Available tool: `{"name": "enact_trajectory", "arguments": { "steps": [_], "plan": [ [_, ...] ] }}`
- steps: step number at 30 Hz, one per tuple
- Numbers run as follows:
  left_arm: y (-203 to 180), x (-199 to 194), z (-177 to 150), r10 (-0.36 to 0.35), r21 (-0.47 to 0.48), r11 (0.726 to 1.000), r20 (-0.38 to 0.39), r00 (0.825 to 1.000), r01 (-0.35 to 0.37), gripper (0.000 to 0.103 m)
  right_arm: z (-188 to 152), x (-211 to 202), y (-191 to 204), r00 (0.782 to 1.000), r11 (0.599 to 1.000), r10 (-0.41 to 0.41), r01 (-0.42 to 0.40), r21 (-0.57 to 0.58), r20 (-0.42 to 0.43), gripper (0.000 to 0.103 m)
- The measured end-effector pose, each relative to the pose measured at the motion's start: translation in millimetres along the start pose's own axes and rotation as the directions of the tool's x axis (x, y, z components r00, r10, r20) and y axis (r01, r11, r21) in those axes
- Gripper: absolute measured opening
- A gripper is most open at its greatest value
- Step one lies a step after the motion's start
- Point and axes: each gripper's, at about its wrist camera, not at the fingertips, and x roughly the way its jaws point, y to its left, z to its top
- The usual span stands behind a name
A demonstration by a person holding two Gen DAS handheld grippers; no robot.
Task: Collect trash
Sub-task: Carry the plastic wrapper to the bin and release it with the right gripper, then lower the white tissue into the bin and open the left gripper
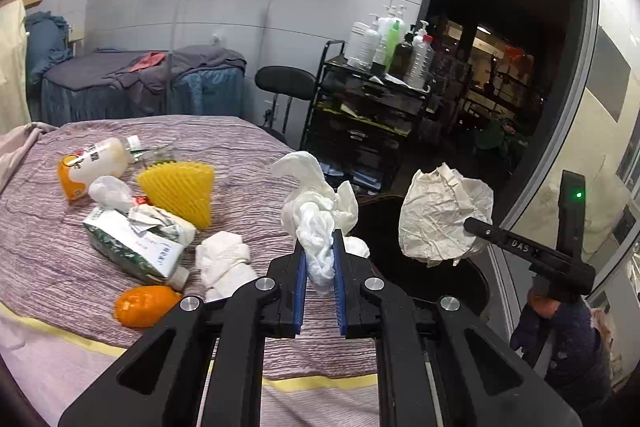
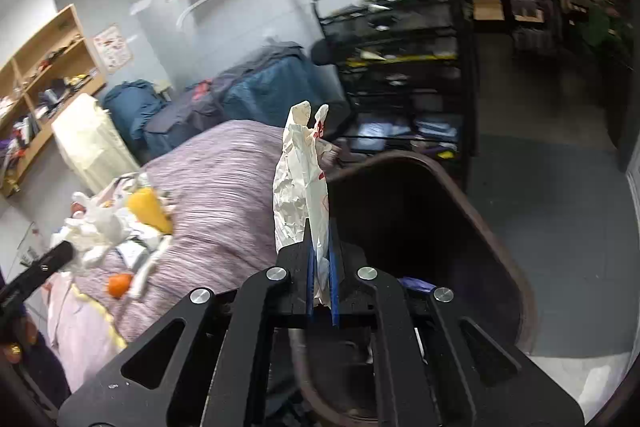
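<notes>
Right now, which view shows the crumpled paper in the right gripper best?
The left wrist view: the crumpled paper appears broadside and sharp, pinched by the right gripper near the dark bin. The right wrist view shows the same paper only edge-on, a narrow upright strip between the blue pads, with red print visible.

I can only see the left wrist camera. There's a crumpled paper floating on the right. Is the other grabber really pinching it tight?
Observer: Yes. The right gripper has its blue pads shut on the crumpled paper.
Operator: Does the paper have anything on it?
Observer: Red print shows along one edge.
Operator: Where's the bin?
Observer: The dark bin is right beneath that gripper, mouth open.
</notes>
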Motion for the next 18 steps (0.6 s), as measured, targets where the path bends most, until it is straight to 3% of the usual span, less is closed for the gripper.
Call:
{"name": "enact_trajectory", "arguments": {
  "steps": [14,17,18],
  "plan": [
    [-34.8,25.0,1.0,-0.060,0.048,0.997,-0.043,0.997,0.062,0.012,-22.9,36.0,-33.5,0.991,0.994,-0.104,0.107,0.033,-0.090,0.007],
    [-39.0,30.2,0.9,-0.069,0.052,0.996,-0.054,0.996,0.072,0.012,-27.5,42.2,-35.5,0.989,0.992,-0.109,0.114,0.045,-0.105,0.012],
    [-40.1,31.8,0.6,-0.072,0.052,0.996,-0.058,0.996,0.075,0.012,-28.5,43.2,-36.2,0.988,0.992,-0.113,0.119,0.049,-0.107,0.023]
  ]
}}
